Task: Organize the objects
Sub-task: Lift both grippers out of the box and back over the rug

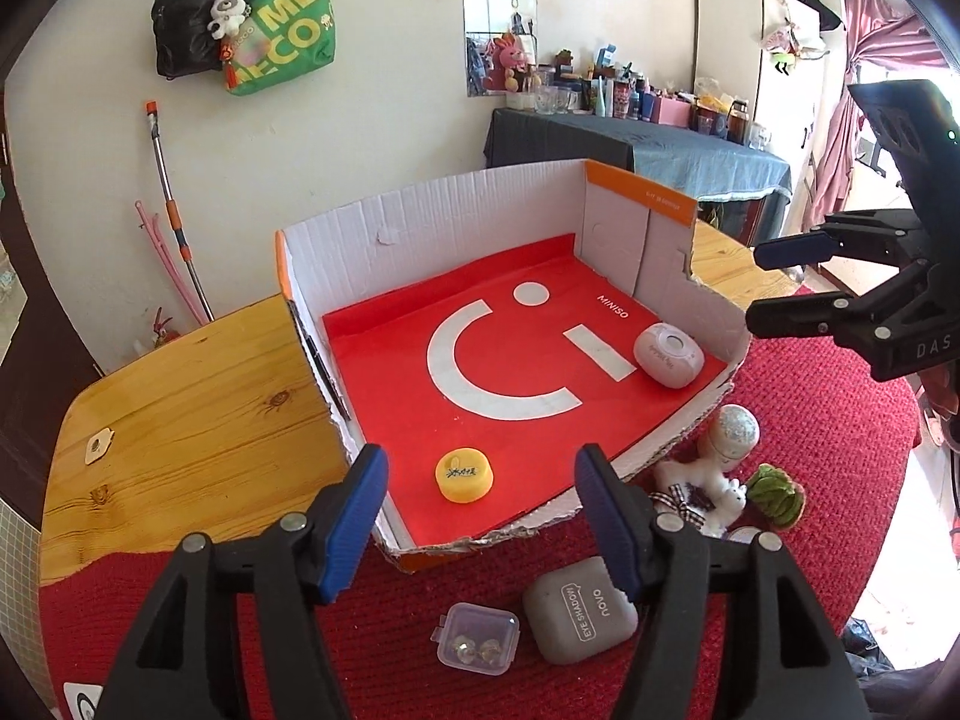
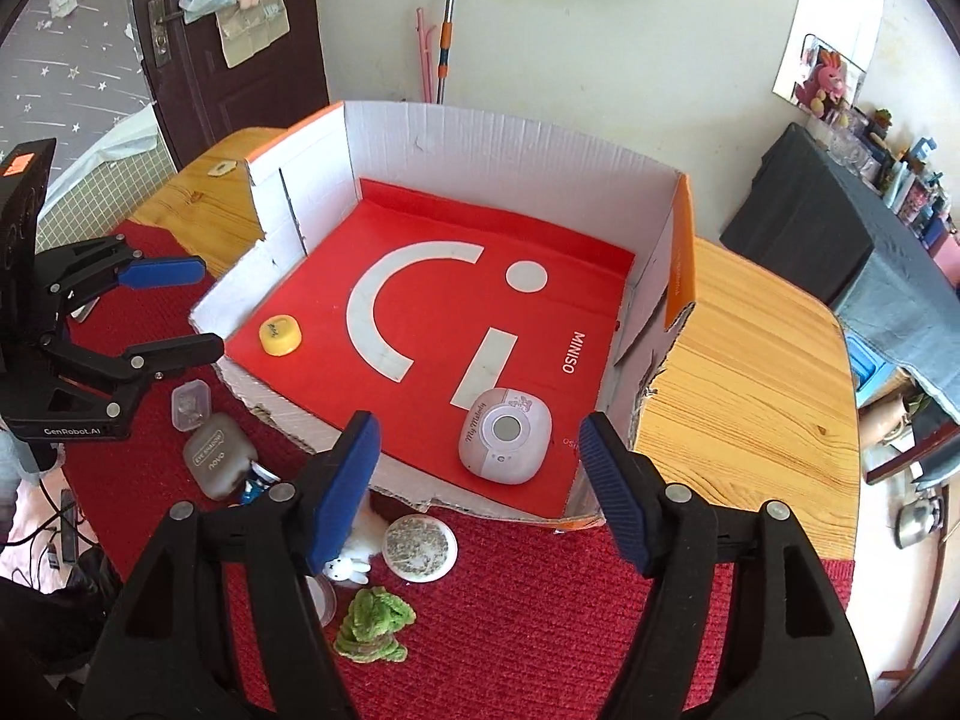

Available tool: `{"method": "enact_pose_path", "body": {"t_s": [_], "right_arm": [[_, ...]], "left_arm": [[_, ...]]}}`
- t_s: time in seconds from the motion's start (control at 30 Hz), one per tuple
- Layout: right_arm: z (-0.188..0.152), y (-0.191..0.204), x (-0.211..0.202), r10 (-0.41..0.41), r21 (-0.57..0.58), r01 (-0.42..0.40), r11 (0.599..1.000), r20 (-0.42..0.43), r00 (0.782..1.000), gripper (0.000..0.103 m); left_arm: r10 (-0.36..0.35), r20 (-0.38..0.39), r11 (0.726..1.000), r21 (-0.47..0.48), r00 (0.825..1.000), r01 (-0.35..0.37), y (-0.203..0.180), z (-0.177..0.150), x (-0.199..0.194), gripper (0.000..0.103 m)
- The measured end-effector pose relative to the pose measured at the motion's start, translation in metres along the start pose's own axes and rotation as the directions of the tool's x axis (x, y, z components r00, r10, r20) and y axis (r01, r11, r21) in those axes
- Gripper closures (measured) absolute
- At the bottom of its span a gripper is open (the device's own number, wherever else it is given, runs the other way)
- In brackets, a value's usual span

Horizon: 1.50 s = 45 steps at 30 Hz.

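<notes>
From the left wrist view, the left hand-held gripper (image 1: 480, 516) hangs over the near edge of a cut-down cardboard box (image 1: 432, 228), its blue-padded jaws standing wide apart with nothing between them. The box sits on a wooden table (image 1: 180, 408) and is lined with a red MINISO sheet (image 1: 396, 360). On that sheet a small yellow round tin (image 1: 464, 474) lies near the front left, and a pale pink oval case (image 1: 668, 355) lies at the right, close to the side wall. On the red knitted mat (image 1: 810, 408) in front of the box lie a clear plastic box of small beads (image 1: 477, 641) and, just beside it, a grey NOVO eye shadow case (image 1: 579, 609). To their right are a white plush toy (image 1: 714, 480), a glittery round jar (image 1: 737, 429) and a green knitted piece (image 1: 777, 495). The right hand-held gripper (image 1: 774, 282) shows at the right edge, jaws parted and empty.

From the right wrist view, the right hand-held gripper (image 2: 480, 492) stands above the box's front wall, jaws wide and empty. The pink case (image 2: 505, 435), marked My Melody, lies on the red sheet (image 2: 540, 276) just beyond the gripper, well apart from the yellow tin (image 2: 280, 335) at the left. The left hand-held gripper (image 2: 180, 312) hovers at the left, open, above the clear box (image 2: 191, 403) and the eye shadow case (image 2: 217, 459). On the mat near the camera lie the jar (image 2: 419, 548), seen lid-on, the plush toy (image 2: 354, 558) and the green piece (image 2: 373, 630).
</notes>
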State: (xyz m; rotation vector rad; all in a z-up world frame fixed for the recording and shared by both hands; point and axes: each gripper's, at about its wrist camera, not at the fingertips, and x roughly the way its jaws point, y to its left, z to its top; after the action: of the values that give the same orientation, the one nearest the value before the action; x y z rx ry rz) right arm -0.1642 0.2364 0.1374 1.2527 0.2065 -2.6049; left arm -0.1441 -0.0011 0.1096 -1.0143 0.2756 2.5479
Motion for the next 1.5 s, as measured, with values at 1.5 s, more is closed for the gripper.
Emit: {"method": "enact_pose_path", "body": {"t_s": [1.5], "right_arm": [[-0.131,0.051,0.008,-0.154,0.258,0.101,0.961,0.195,0.969,0.014]], "left_arm": [[0.105,0.065,0.963,-0.256,0.992,-0.085,-0.020,-0.108,-0.022,0.001]]}}
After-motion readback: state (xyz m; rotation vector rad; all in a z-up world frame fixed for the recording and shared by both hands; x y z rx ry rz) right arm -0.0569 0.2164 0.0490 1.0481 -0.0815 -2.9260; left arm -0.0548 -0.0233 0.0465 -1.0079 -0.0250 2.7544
